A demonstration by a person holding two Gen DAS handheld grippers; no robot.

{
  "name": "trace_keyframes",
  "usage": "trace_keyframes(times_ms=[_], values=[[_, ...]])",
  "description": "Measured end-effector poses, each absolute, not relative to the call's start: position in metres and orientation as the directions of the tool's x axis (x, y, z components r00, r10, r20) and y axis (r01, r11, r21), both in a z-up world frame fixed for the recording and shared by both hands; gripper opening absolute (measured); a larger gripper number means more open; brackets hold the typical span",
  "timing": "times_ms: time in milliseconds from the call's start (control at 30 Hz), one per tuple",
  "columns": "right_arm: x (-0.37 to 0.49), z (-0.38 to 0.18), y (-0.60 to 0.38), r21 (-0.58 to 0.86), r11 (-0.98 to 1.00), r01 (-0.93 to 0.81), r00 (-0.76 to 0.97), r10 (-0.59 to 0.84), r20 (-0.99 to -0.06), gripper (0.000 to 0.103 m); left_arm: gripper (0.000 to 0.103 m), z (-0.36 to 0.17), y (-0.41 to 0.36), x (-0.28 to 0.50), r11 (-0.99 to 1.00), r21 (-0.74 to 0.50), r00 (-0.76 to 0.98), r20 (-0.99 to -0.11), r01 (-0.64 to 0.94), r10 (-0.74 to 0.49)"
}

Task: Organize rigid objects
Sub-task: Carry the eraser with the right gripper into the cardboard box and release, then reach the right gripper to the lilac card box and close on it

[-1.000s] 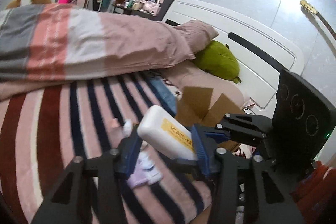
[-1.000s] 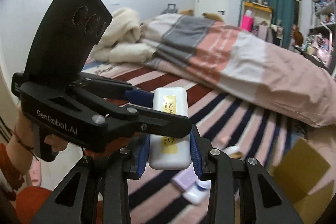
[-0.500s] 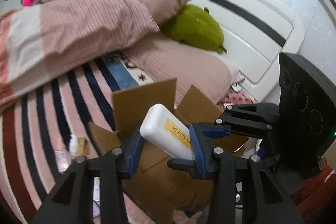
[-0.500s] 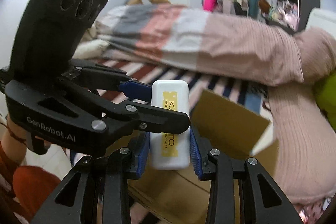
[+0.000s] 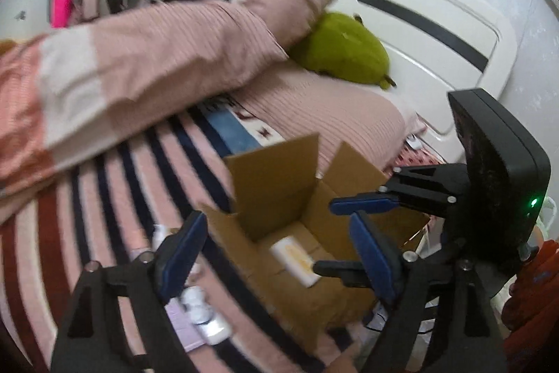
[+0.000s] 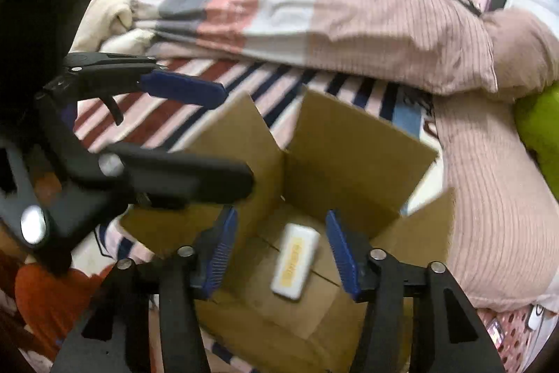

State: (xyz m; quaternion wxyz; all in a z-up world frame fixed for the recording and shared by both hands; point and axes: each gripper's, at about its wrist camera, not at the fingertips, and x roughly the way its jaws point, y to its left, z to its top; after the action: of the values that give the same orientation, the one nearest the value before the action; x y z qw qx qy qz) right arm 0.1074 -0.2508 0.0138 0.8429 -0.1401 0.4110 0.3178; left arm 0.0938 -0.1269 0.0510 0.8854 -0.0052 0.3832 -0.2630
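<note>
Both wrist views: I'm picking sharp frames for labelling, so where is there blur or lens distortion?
Left wrist view: fisheye bends the headboard; motion blur smears the striped bedspread and the white case in the cardboard box. Right wrist view: the case's label is unreadable, and the left gripper close to the lens is soft.

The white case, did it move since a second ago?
Yes. The white case was up between both grippers, clamped above the bed. Now it lies down on the floor of the box, under the opening right gripper and left gripper.
</note>
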Motion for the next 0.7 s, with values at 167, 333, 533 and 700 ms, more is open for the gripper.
trace_keyframes(times_ms=[167, 333, 533, 700], values=[[0.081, 0.037, -0.209, 0.025, 0.688, -0.725, 0.467, 0.518, -0.716, 0.054, 0.085, 0.064, -0.062, 0.058, 0.926, -0.145, 0.686, -0.633, 0.349, -0.358], [0.055, 0.041, -0.148, 0.051, 0.588, -0.807, 0.397, 0.604, -0.691, 0.055, 0.089, 0.049, 0.009, 0.022, 0.969, -0.130, 0.756, -0.607, 0.210, -0.245], [0.050, 0.003, -0.087, 0.082, 0.547, -0.833, 0.303, 0.576, -0.760, 0.055, 0.089, 0.004, 0.066, -0.004, 0.980, -0.144, 0.764, -0.614, 0.135, -0.196], [0.065, -0.051, -0.067, 0.070, 0.607, -0.791, 0.278, 0.460, -0.843, 0.055, 0.089, -0.030, 0.085, -0.009, 0.976, -0.176, 0.753, -0.623, 0.130, -0.212]])
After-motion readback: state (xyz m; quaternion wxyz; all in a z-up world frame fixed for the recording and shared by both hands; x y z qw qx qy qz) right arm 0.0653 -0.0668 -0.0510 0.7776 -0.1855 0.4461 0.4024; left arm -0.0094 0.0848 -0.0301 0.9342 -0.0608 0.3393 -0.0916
